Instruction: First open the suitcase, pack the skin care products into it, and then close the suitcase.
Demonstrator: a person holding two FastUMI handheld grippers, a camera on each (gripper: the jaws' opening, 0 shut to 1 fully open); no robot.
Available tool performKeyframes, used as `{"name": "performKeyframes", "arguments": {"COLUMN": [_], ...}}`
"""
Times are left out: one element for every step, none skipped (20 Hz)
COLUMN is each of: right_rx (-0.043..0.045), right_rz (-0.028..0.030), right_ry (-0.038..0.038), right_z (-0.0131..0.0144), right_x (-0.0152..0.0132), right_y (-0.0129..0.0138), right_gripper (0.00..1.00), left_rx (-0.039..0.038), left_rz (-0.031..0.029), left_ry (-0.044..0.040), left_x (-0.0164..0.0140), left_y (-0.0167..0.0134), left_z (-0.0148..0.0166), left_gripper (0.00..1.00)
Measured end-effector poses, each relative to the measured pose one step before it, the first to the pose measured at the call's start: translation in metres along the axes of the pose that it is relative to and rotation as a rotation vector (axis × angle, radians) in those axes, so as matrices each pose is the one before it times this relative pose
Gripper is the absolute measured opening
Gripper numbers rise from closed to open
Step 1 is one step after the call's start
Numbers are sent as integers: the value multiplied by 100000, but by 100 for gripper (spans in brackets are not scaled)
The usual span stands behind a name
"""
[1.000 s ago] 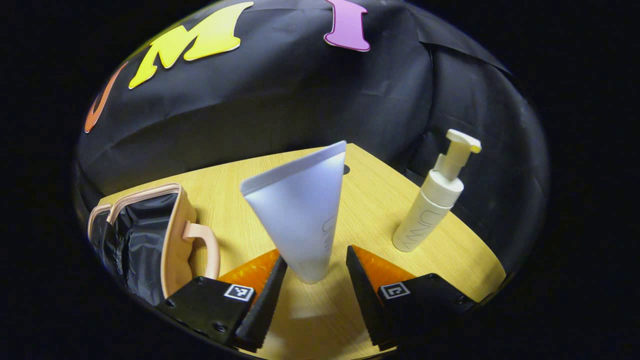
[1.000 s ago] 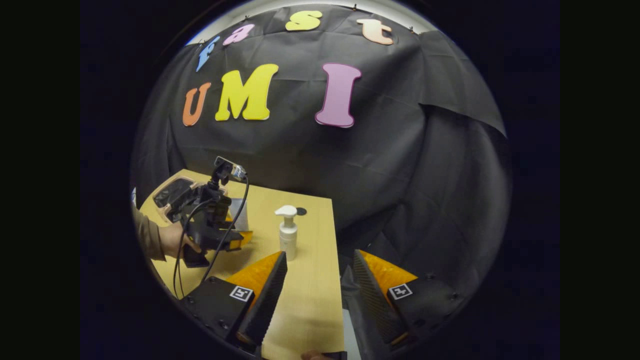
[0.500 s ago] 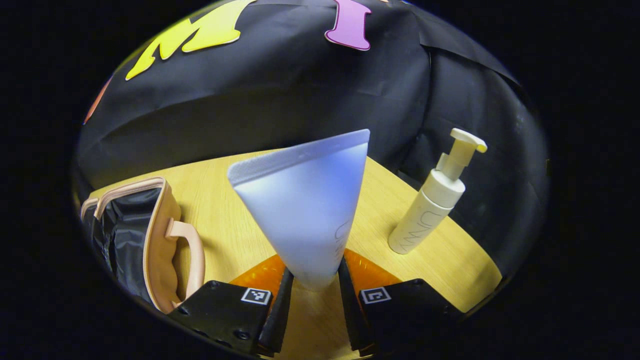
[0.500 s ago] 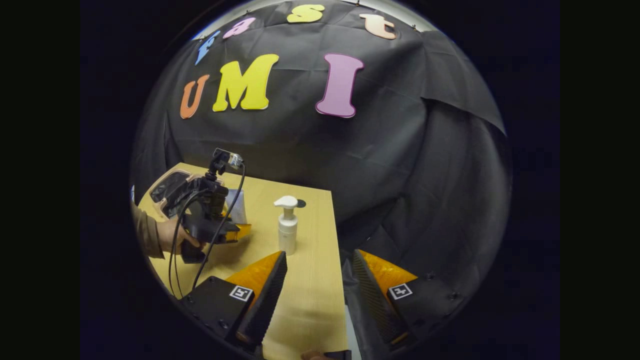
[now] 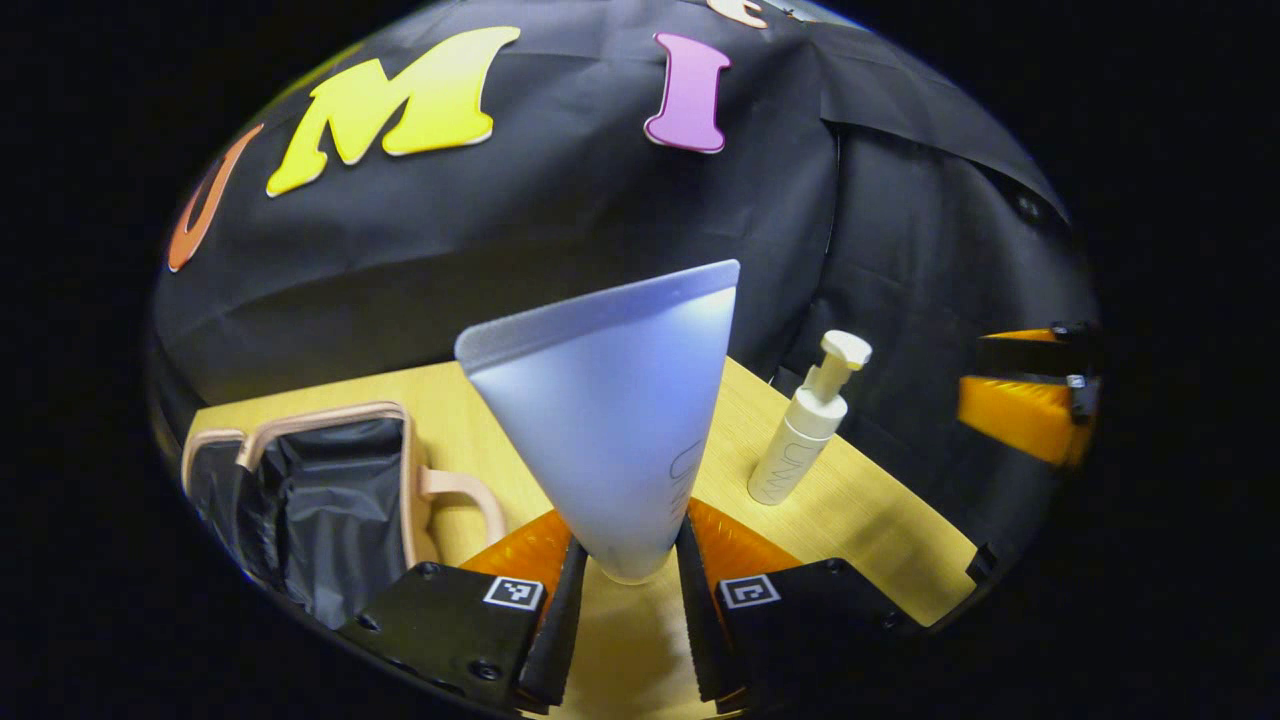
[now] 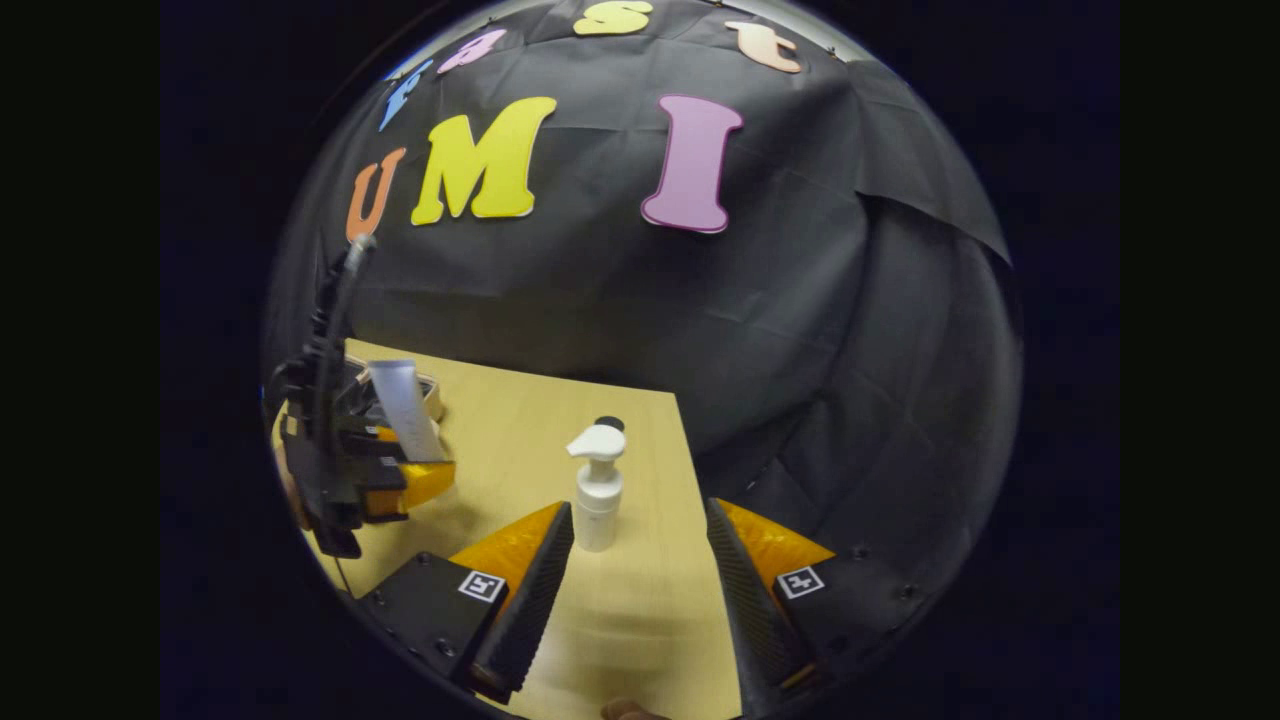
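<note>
My left gripper is shut on the narrow lower end of a pale blue-white tube, which stands upright with its flat crimped end up and seems lifted off the table. To its left lies the pink suitcase, open, showing black lining and a handle. A white pump bottle stands to the right on the wooden table. In the right gripper view my right gripper is open just short of the pump bottle; at the far left the left gripper holds the tube.
The table ends close to the right of the bottle, and a small dark hole sits behind the bottle. Black cloth wall runs along the back. The right gripper hangs off the table's right edge in the left gripper view.
The left gripper's fingers closed on the tube and then rose with it. The right gripper moved nearer to the pump bottle and stays open.
</note>
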State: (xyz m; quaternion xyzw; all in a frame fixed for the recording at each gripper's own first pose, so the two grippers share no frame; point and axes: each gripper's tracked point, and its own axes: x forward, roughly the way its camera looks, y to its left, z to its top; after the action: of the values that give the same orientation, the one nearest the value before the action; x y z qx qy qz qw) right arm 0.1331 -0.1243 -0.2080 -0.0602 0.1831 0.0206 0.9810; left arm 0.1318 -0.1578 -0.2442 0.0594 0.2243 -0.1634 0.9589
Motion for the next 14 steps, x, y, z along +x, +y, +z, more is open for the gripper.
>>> {"name": "performKeyframes", "arguments": {"right_rx": [-239,619,715,394,120,792,1138,1419,1667,1010,254,103,740,681], "right_rz": [1160,1490,965,318,-246,-180,-235,-992,-666,-907,-953,-397,249,-119], "right_ry": [97,176,375,976,1276,3443,1246,1478,907,947,874,985,511,5], "right_z": [-110,-176,-263,-427,-710,-695,-467,-598,-217,-312,-462,-280,-126,22], "right_x": [905,860,1088,1093,979,1223,1125,1419,1045,1019,974,661,589,283], "right_y": [643,665,522,326,49,186,24,-118,-140,-171,-140,-2,113,62], "right_gripper": [80,80,80,80,80,80,80,81,80,81,81,80,80,77], "left_rx": [336,11,-351,-769,-1143,-1105,-1082,-1416,-1984,-2023,-1509,-1029,-372,85], "left_rz": [389,938,1547,1595,1642,1717,1715,2495,2283,1676,2530,2682,2437,2555], "left_ry": [-139,-644,-266,-154,-224,-735,500,-42,582,888,647,427,206,-76], "left_x": [-1702,-1434,-1611,-1501,-1579,-1659,-1526,-1293,-1218,-1364,-1181,-886,-896,-815], "left_y": [149,266,501,589,432,533,462,612,655,567,684,813,841,1073], "left_z": [338,271,211,151,98,304,-54,-120,-219,-428,-388,-432,-317,-175], "left_gripper": [50,50,50,49,50,49,49,49,49,49,49,50,49,50]}}
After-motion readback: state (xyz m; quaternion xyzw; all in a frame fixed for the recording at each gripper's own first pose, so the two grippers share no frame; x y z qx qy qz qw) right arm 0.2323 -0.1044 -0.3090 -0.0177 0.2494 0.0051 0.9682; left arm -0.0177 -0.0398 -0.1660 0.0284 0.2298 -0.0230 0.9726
